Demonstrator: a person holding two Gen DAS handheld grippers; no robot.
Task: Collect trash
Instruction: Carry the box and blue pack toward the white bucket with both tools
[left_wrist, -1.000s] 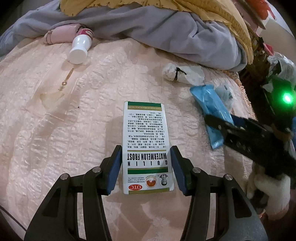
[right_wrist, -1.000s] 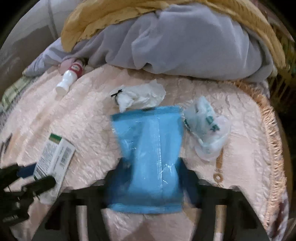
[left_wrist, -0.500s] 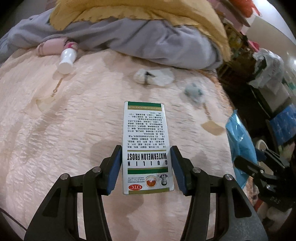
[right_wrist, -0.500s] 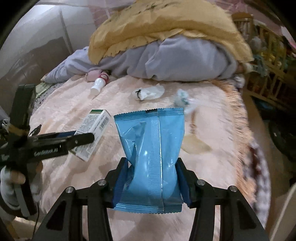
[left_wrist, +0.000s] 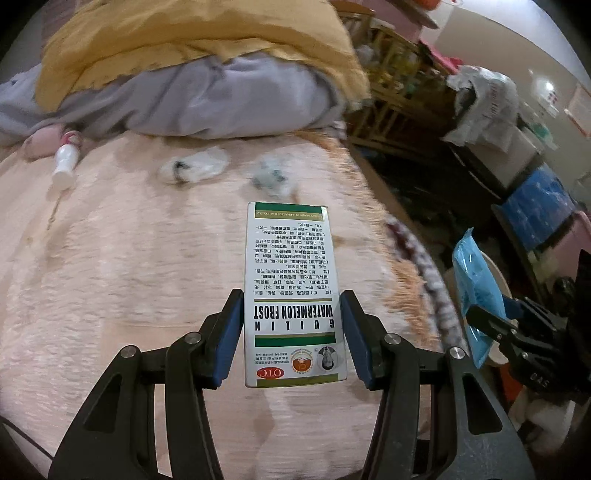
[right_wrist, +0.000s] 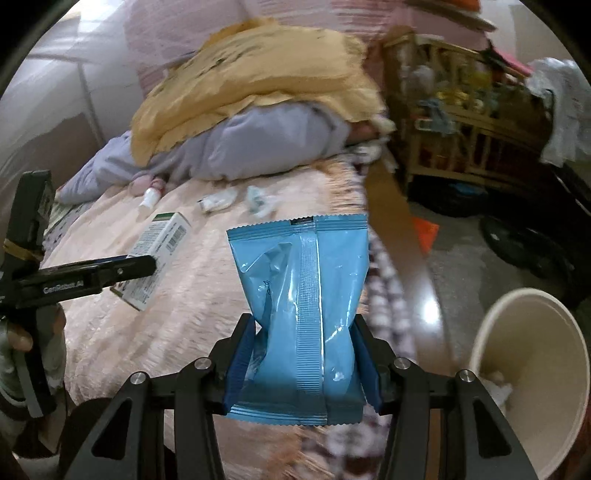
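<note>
My left gripper (left_wrist: 291, 321) is shut on a white and green medicine box (left_wrist: 293, 291) and holds it above the pink bed cover (left_wrist: 129, 277). My right gripper (right_wrist: 301, 350) is shut on a blue foil packet (right_wrist: 303, 295), raised near the bed's right edge. The box also shows in the right wrist view (right_wrist: 160, 254), and the packet in the left wrist view (left_wrist: 476, 291). A cream trash bin (right_wrist: 532, 369) stands on the floor at the lower right. A white wrapper (left_wrist: 195, 168), a crumpled bag (left_wrist: 273, 177) and a small white bottle (left_wrist: 64, 166) lie on the bed.
A grey and yellow heap of bedding (left_wrist: 192, 74) lies at the back of the bed. A wooden crib (right_wrist: 461, 122) full of items stands right of the bed, with boxes and bags (left_wrist: 535, 199) on the floor.
Both grippers have lifted their items off the bed and swung right. The bed's right edge and the trash bin have come into view.
</note>
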